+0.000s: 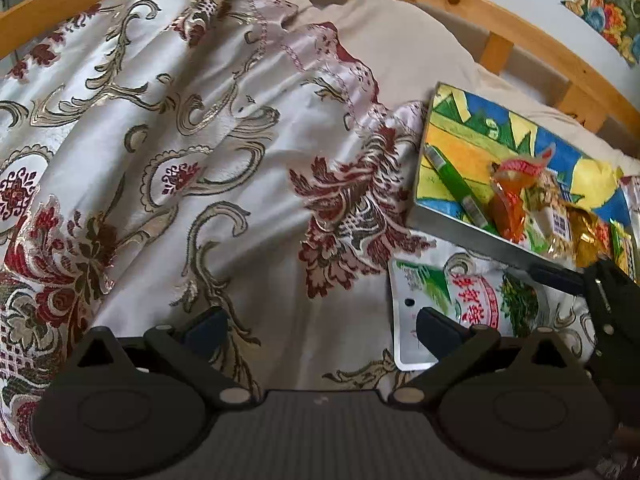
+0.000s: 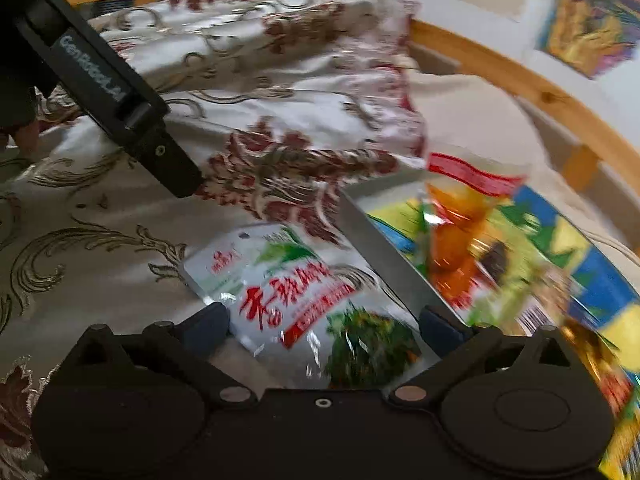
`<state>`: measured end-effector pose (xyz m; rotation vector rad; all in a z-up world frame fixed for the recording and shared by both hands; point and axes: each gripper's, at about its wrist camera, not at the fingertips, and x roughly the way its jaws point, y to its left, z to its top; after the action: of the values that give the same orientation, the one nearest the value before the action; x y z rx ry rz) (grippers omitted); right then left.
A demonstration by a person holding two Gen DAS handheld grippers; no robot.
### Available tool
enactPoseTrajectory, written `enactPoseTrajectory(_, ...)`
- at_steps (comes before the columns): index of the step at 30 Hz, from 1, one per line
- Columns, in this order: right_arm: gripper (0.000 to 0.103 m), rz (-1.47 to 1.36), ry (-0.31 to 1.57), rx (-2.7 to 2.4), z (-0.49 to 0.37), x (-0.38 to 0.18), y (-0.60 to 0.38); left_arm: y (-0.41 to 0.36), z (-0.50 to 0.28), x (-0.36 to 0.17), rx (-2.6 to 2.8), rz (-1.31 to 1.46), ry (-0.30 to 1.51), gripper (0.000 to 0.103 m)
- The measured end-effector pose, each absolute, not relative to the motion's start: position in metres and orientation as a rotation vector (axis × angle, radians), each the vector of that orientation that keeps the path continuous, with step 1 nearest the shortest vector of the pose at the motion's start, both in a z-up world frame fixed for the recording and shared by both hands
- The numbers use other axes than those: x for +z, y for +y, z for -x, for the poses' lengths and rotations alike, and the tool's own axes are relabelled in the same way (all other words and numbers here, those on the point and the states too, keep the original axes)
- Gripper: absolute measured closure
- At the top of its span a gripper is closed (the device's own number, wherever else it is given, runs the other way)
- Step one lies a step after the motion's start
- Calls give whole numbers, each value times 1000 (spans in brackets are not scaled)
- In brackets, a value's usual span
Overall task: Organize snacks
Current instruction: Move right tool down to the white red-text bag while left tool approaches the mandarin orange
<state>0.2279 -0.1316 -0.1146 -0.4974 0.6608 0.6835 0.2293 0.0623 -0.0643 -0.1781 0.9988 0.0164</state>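
On a bed draped with a floral embroidered bedspread, the left tongs hang spread wide over the cloth, pinching nothing. Just off their right finger lies a silver snack pouch with red lettering and green vegetable art, flat on the bedspread. Beside it, touching or nearly touching its far edge, sits a shallow box with a colourful painted bottom. Inside the box lie a green stick-shaped packet, an orange wrapped snack and a gold foil packet, piled toward the right end. In the right wrist view the right tongs are also spread, poised directly over the silver pouch with a finger on each side, not yet closed on it. A wooden bed rail curves behind.
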Motion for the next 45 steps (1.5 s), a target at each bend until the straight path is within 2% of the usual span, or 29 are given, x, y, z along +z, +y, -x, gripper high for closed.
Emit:
enactPoseTrajectory(5, 5, 399, 772, 817, -260, -118, -135, 66, -231, -65, 22, 188, 996, 1)
enactPoseTrajectory(10, 23, 346, 793, 815, -262, -109, -146, 66, -232, -67, 18, 195, 1002, 1)
enactPoseTrajectory(12, 27, 299, 818, 780, -263, -106, -156, 65, -232, -67, 13, 200, 1005, 1)
enactPoseTrajectory(14, 27, 288, 820, 740, -260, -103, -166, 65, -230, -65, 8, 200, 999, 1)
enactPoseTrajectory(16, 18, 301, 809, 689, -253, -101, -174, 65, -229, -63, 7, 197, 989, 0)
enactPoseTrajectory(17, 16, 284, 816, 661, -251, -102, -179, 65, -229, -64, 7, 196, 986, 0)
enactPoseTrajectory(24, 19, 70, 920, 599, -252, -113, -201, 65, -231, -71, 3, 196, 1017, 1)
enactPoseTrajectory(27, 34, -31, 913, 615, -254, -111, -205, 64, -232, -72, 6, 185, 1014, 1)
enactPoseTrajectory(30, 69, -97, 911, 608, -254, -105, -211, 63, -233, -74, 6, 174, 1018, 0)
enactPoseTrajectory(31, 73, -135, 913, 603, -253, -104, -215, 62, -233, -74, 5, 171, 1018, 0)
enactPoseTrajectory(39, 88, -219, 920, 616, -234, -83, -223, 65, -231, -70, -5, 196, 1010, 0)
enactPoseTrajectory(45, 92, -176, 941, 646, -201, -56, -258, 66, -230, -68, -19, 208, 1003, 0)
